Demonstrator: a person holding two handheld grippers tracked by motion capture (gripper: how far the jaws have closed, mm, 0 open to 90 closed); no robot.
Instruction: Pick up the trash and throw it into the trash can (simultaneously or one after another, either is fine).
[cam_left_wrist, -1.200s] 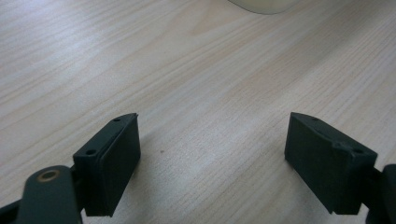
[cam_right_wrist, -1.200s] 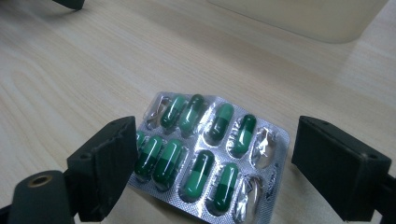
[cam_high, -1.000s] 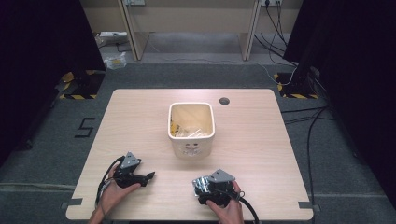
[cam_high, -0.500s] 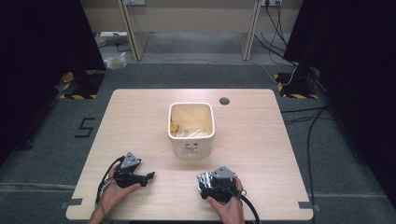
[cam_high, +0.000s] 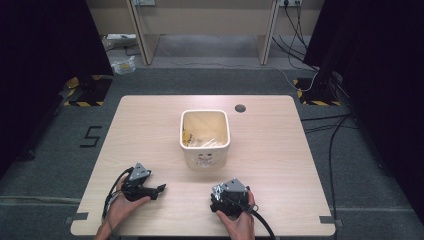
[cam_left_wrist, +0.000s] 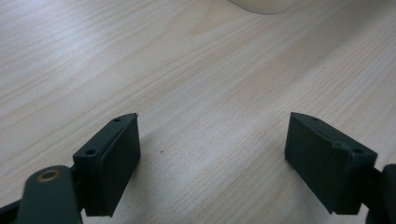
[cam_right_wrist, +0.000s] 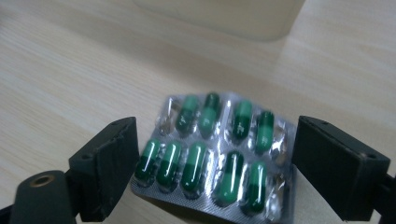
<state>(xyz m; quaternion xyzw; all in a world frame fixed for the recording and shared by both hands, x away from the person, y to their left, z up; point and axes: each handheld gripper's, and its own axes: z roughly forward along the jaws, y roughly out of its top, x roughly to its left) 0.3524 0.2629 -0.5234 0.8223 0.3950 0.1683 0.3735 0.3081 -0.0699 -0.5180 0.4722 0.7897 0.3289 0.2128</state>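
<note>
- Right gripper (cam_right_wrist: 215, 154), low over the desk's near edge, right of its middle, in the person's right hand (cam_high: 239, 220): jaws just been opening, now set a little wider than the blister pack.
- Between those jaws, a silvery blister pack (cam_right_wrist: 219, 154) of green capsules, flat or nearly flat on the wood; left pad close against or just touching the pack's edge, right pad just clear of it; no squeeze visible, though a light touch on the left cannot be ruled out.
- Two rows of capsules in the pack, some pockets at its ends looking empty.
- Left gripper (cam_left_wrist: 212, 154), near the desk's near-left corner, in the left hand (cam_high: 122, 205): jaws wide apart, bare wood between them, nothing held.
- Cable (cam_high: 260, 222) trailing from the right gripper off the near edge.
- Beyond both grippers, about the middle of the desk (cam_high: 280, 165), a cream bin (cam_high: 205, 152), open at the top, with crumpled wrappers and a bit of yellow inside.
- Bin's lower wall just beyond the blister pack in the right gripper view.
- Near the far edge, right of the bin, a small dark round hole (cam_high: 240, 108) in the desktop.
</note>
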